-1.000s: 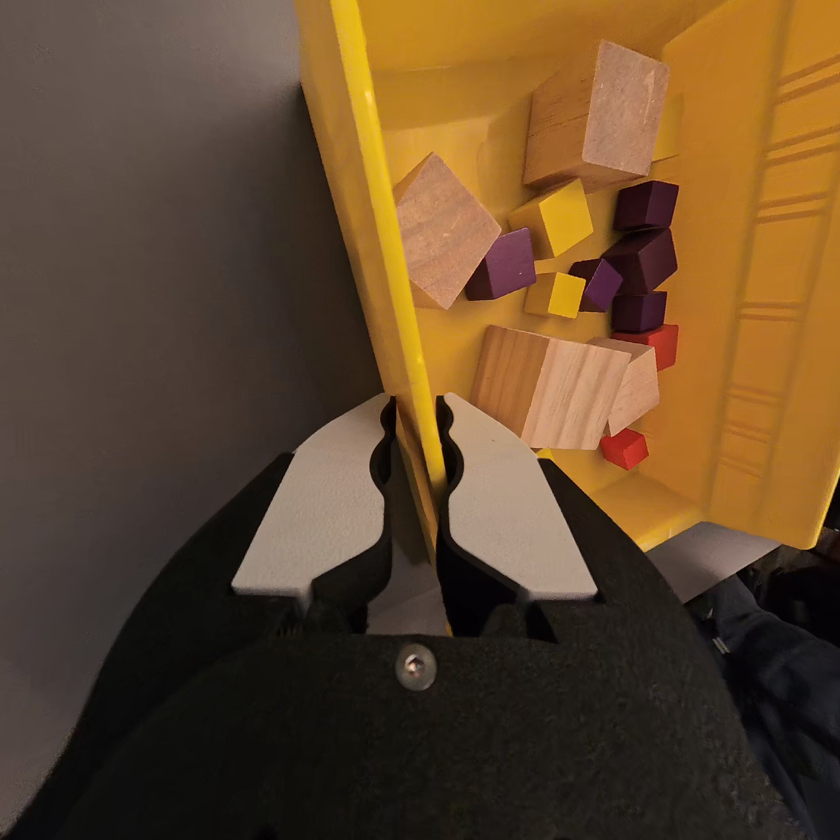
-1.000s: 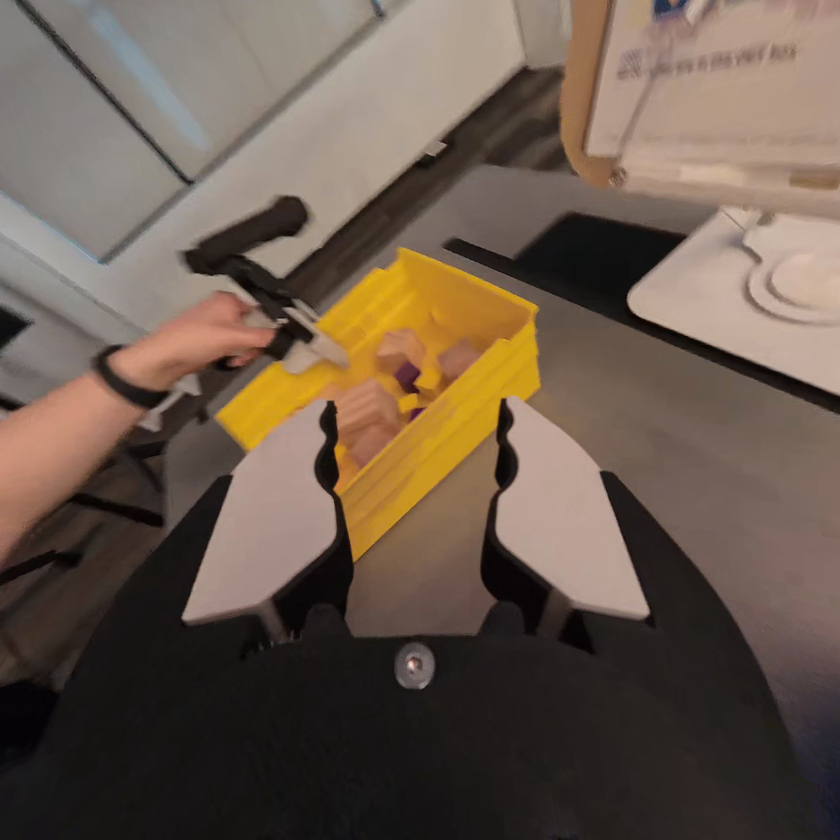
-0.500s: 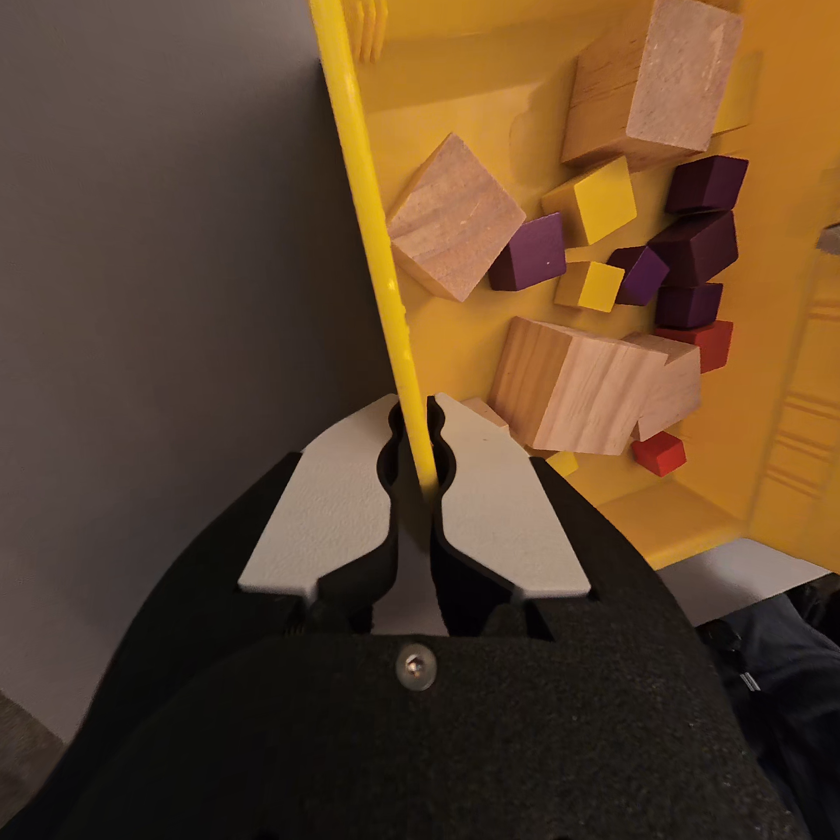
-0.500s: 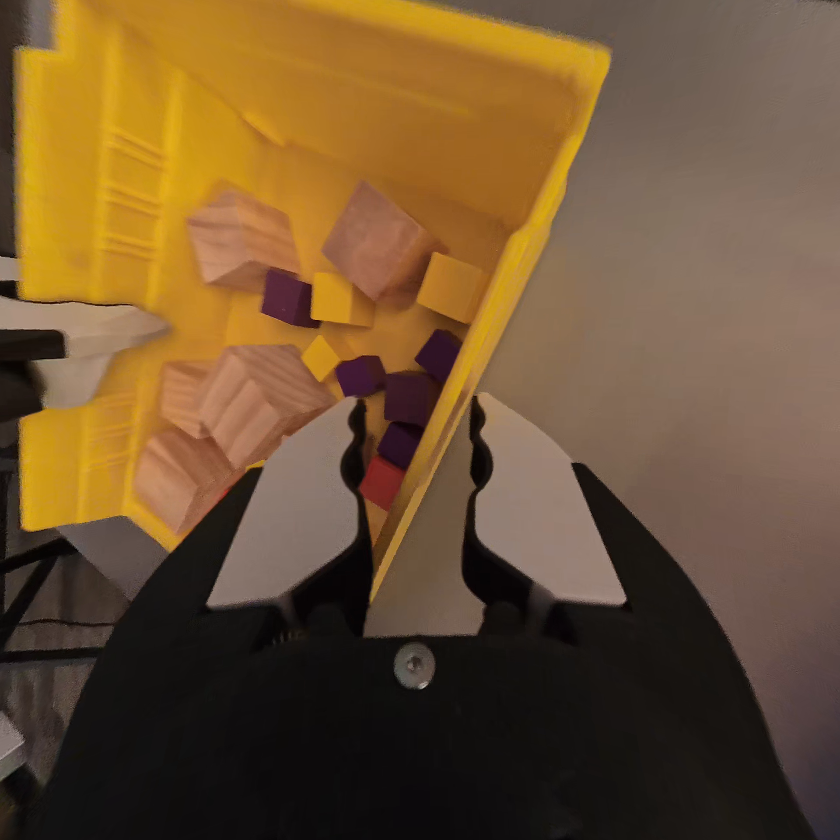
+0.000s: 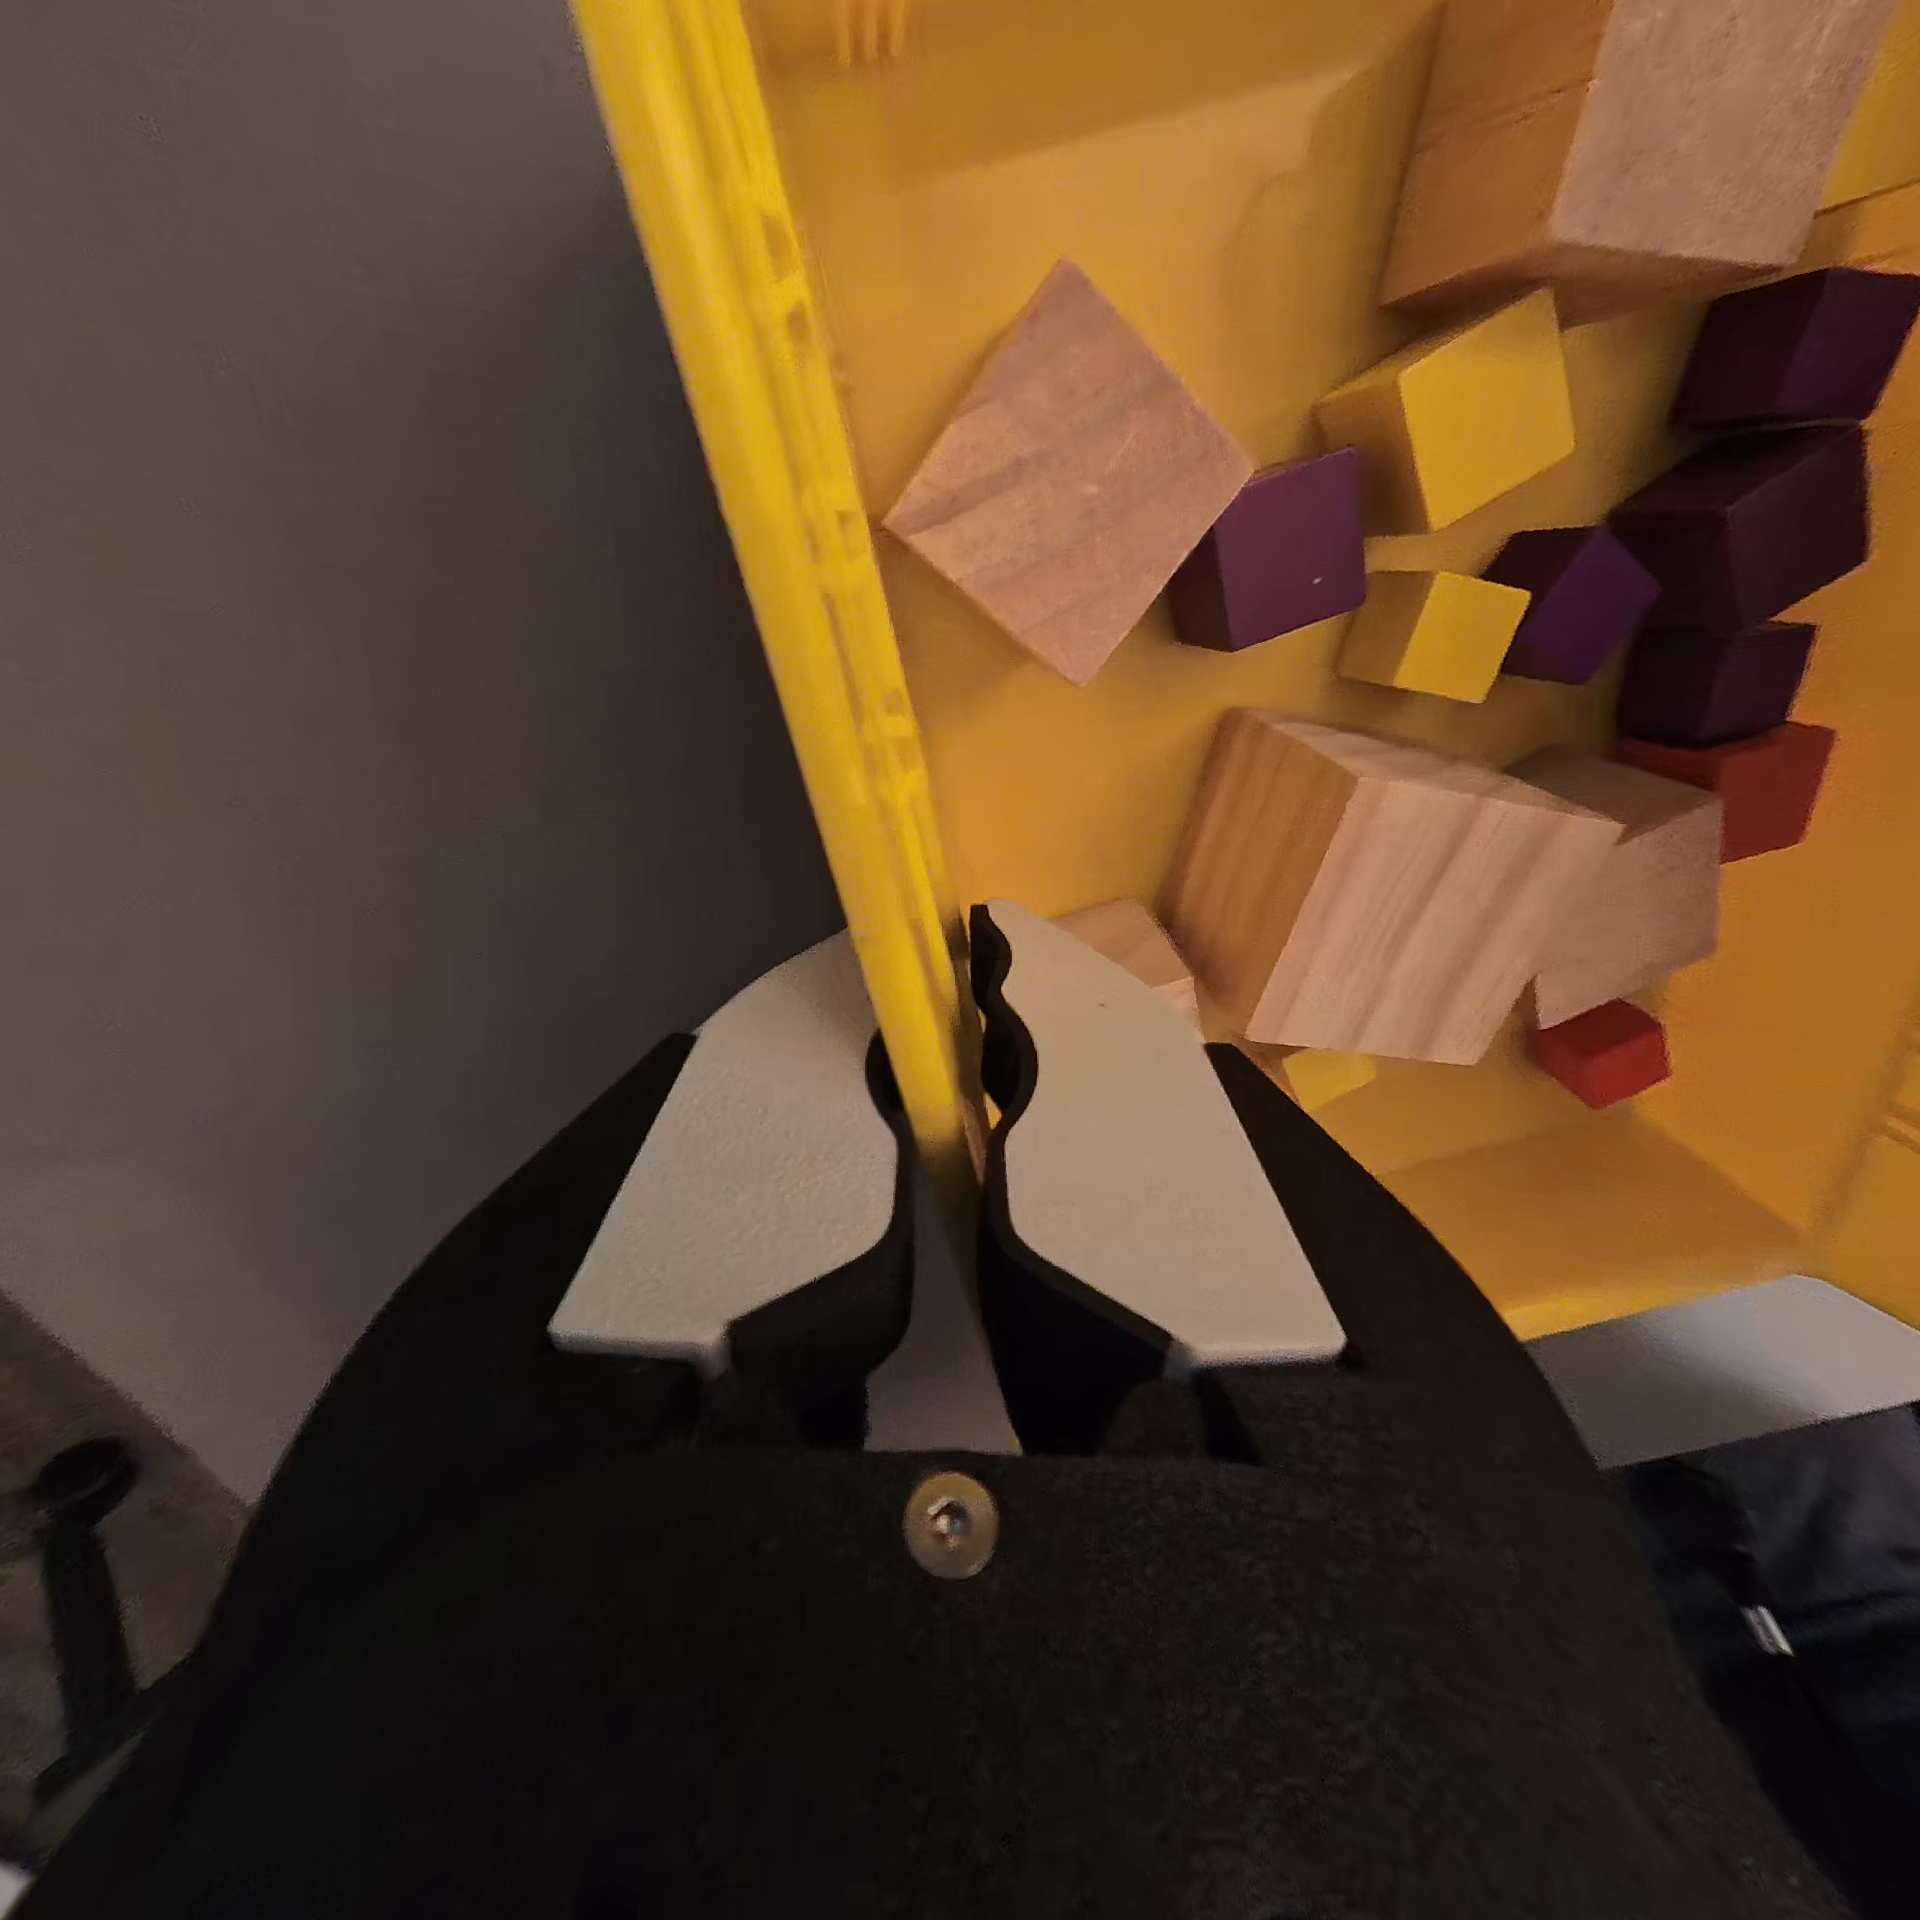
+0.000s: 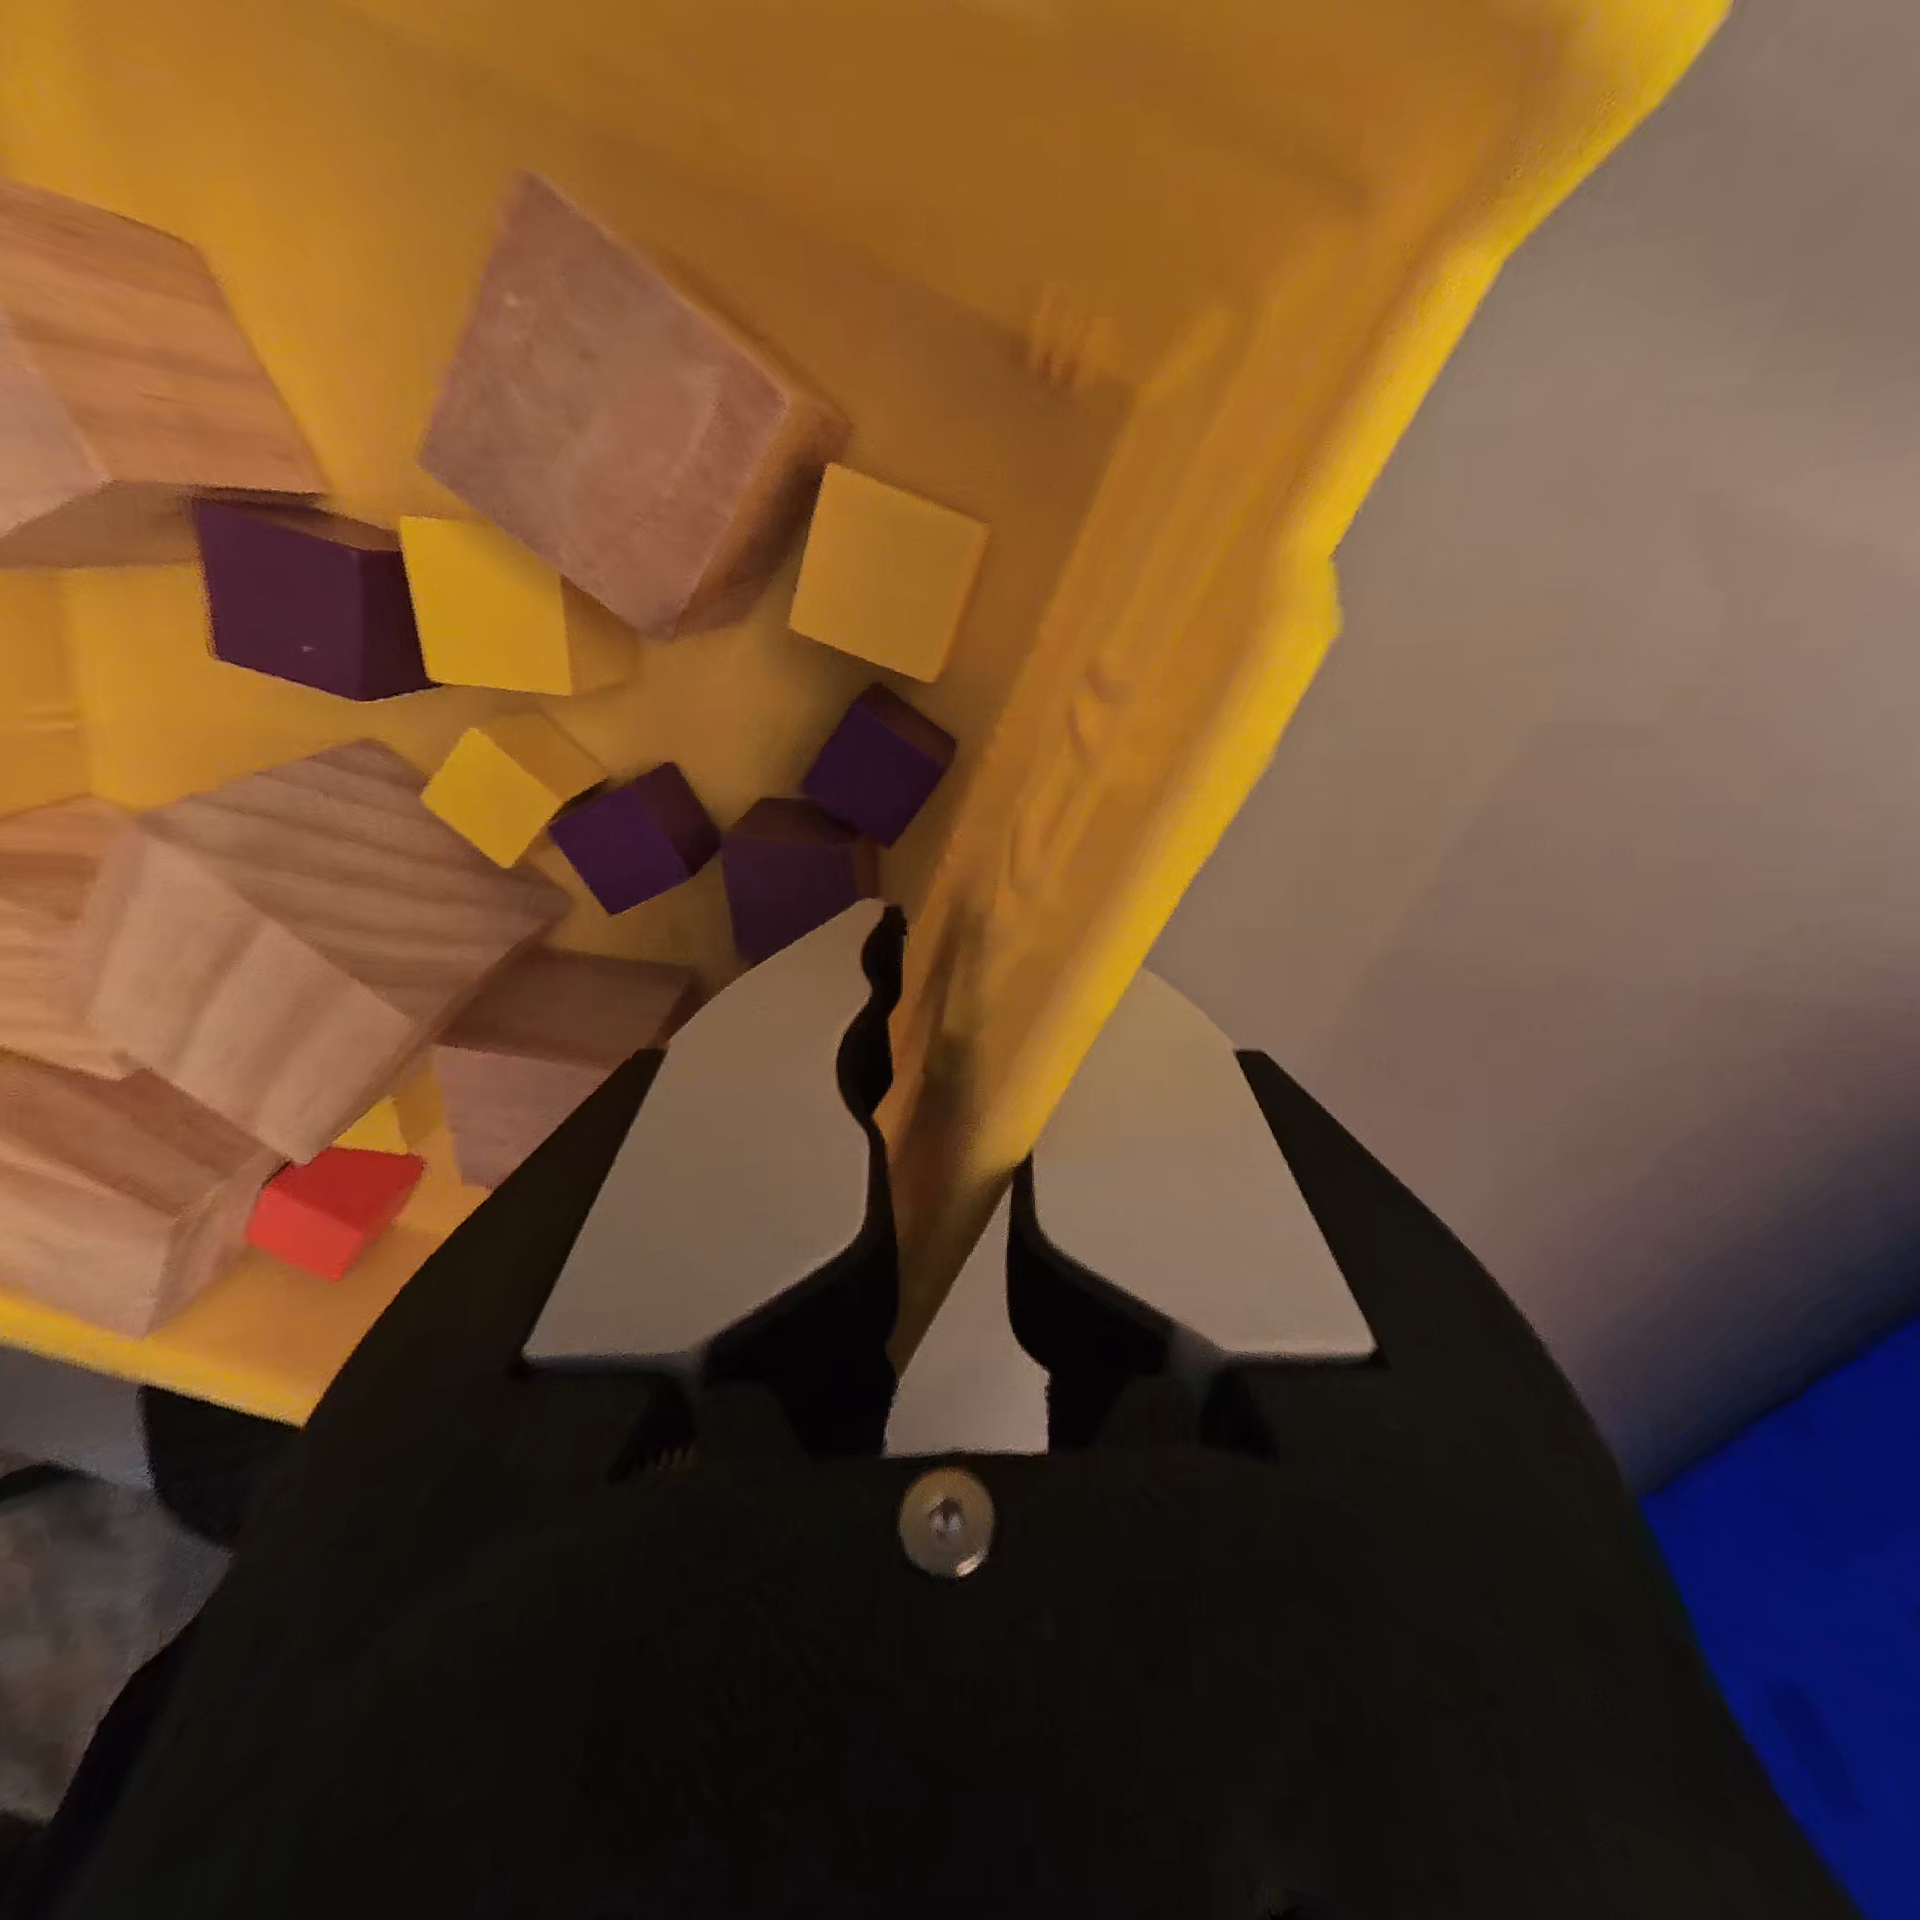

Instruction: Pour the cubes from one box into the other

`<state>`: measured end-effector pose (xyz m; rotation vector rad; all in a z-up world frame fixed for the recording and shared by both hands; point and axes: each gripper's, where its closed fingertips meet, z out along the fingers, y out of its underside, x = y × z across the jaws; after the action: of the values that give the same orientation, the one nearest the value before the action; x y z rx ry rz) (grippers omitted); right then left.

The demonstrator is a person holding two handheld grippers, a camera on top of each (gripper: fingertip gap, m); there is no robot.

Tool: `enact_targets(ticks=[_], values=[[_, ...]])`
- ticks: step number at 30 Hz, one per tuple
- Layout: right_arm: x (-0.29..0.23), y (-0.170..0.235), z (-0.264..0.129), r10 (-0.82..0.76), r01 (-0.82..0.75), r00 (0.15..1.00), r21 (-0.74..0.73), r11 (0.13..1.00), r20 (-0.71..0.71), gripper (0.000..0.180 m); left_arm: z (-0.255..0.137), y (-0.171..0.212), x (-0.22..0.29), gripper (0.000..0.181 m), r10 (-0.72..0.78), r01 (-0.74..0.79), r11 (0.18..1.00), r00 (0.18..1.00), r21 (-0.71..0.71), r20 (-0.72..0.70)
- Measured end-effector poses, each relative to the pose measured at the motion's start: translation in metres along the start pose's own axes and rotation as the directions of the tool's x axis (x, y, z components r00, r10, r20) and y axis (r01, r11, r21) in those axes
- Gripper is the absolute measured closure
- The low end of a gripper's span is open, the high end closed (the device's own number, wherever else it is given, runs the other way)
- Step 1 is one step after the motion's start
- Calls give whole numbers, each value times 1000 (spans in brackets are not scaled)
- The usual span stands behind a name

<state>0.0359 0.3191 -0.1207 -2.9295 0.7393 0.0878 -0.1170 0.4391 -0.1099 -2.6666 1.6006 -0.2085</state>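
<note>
Left wrist view: the left gripper [image 5: 940, 1049] is seen clamped on one long side wall of the yellow box [image 5: 769, 436], one finger outside the wall and the other inside, so the thin plastic is pinched between the pads. The grip appears to be taken low on the rim so that the box can be lifted and tipped from its edge. Inside the box, loose cubes are spread over the floor: large plain wooden cubes [image 5: 1070, 488], small purple cubes [image 5: 1273, 551], small yellow cubes [image 5: 1455, 410] and small red cubes [image 5: 1600, 1049]. The grey tabletop [image 5: 343, 623] is seen outside the wall. Right wrist view: the right gripper [image 6: 982, 1029] is seen closed on the opposite long wall of the same yellow box [image 6: 1195, 675], again with one finger inside and one outside. With both walls held, the weight is shared and the box is kept from twisting, which suits an even pour. A blue surface [image 6: 1808, 1558] is glimpsed at the lower right corner; whether it is the receiving box cannot be told. The cubes are judged all to be in the yellow box, none yet poured.
</note>
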Motion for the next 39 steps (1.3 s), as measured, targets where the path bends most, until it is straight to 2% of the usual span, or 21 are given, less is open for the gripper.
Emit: enact_targets(ticks=[2,5,9,13,17,21,26,31,34,39], values=[[1,0,0,22,-22,1000,-5,1000,-4,164,0,0,-1,174,24,-24,1000,999,-9,38],[0,1,0,103,-102,992,-16,995,76,173,0,1,1,174,17,-16,1000,999,-18,35],[0,1,0,86,-84,994,-24,996,66,173,-2,7,4,174,13,-11,997,999,-76,39],[3,4,-3,90,-84,989,-53,995,117,174,-8,8,10,174,30,-26,995,999,-99,42],[16,2,-22,73,-66,985,-46,997,155,173,-30,-2,26,173,52,-44,994,995,-98,80],[41,-4,-57,68,-71,977,9,997,200,173,-68,-31,52,173,108,-98,993,980,-65,166],[96,-6,-115,105,-143,959,130,981,264,173,-126,-78,110,173,178,-176,984,943,-32,281],[177,13,-167,181,-254,933,213,943,313,172,-168,-126,199,173,275,-288,958,893,-17,356],[232,38,-194,237,-305,927,218,927,289,172,-175,-150,258,173,334,-349,937,880,-17,336],[322,87,-215,322,-358,929,222,907,182,172,-149,-171,351,173,418,-425,905,886,-9,202]])
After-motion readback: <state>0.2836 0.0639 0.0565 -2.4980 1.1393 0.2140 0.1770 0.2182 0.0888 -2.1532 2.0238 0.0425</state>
